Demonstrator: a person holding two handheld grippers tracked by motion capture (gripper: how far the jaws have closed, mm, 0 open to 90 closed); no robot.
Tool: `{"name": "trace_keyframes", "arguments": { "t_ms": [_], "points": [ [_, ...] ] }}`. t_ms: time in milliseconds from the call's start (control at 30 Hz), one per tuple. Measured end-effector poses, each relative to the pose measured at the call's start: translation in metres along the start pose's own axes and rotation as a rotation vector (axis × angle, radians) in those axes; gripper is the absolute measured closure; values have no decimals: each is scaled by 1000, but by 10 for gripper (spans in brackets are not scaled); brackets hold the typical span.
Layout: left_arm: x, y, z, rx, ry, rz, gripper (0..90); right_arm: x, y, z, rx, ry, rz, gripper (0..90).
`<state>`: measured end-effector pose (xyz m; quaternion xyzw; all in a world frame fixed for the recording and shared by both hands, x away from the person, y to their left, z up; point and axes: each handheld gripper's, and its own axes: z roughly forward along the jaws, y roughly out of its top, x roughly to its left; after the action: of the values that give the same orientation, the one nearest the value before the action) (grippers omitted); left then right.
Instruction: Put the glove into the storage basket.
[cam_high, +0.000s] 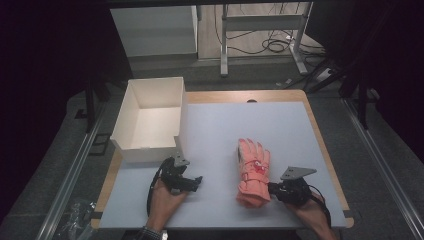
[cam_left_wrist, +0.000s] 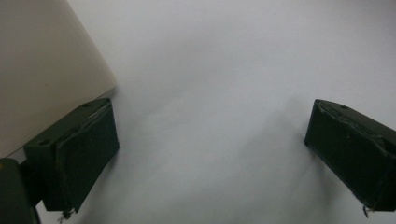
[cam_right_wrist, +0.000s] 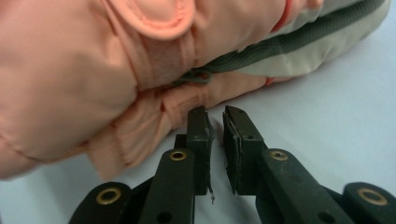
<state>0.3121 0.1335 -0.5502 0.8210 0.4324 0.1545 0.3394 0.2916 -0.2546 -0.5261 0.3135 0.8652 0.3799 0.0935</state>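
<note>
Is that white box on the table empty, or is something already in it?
Empty. The high view looks straight into the open-topped white box and shows just its bare floor; the pink glove lies out on the table.

Glove (cam_high: 253, 173): salmon-pink, red strap detail, grey-and-beige palm side. Box (cam_high: 150, 120): plain white. Surface (cam_high: 220, 150): pale grey-blue, wooden edge. Both claws black: left claw (cam_high: 192, 183), right claw (cam_high: 272, 189).

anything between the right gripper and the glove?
Nothing visible. The right gripper sits right at the cuff edge of the pink glove, jaws nearly closed with no fabric clearly between them; bare table beside it.
</note>
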Motion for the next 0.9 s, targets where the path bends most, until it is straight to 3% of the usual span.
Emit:
{"name": "trace_keyframes", "arguments": {
  "t_ms": [267,900],
  "points": [
    [0,0,0,0,0,0,26,1,6,9,-12,7,21,795],
    [0,0,0,1,0,0,26,7,35,42,-19,-28,63,796]
  ]
}}
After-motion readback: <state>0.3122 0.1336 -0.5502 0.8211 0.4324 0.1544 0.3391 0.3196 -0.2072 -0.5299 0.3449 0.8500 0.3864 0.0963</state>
